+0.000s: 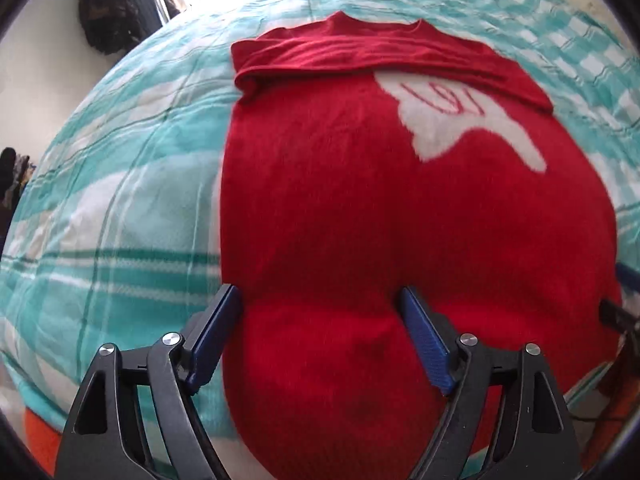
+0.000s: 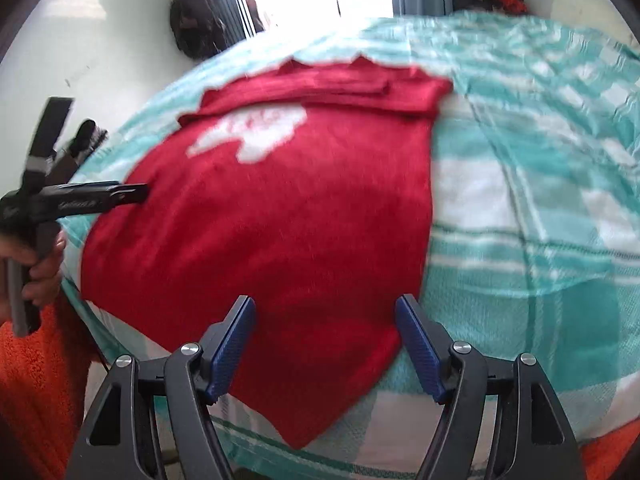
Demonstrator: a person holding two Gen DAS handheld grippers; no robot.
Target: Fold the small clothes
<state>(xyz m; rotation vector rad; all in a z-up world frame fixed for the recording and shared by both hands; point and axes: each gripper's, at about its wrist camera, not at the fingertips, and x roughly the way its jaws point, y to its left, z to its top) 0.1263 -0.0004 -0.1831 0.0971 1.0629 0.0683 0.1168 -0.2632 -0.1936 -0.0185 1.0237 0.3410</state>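
Red shirt (image 1: 360,220) on plaid blanket (image 1: 120,200) – L gripper (image 1: 322,316) over hem

the shirt (image 1: 360,220) lies flat on the blanket (image 1: 120,200), collar end away from me. my left gripper (image 1: 320,304) straddles its near left edge; my right gripper (image 2: 325,312) straddles its near right corner.

Black gripper frames, blue ribbed fingers (image 1: 216,328) (silver screws), bare-skinned hand (image 2: 38,264), possibly orange sleeve (image 2: 36,380)
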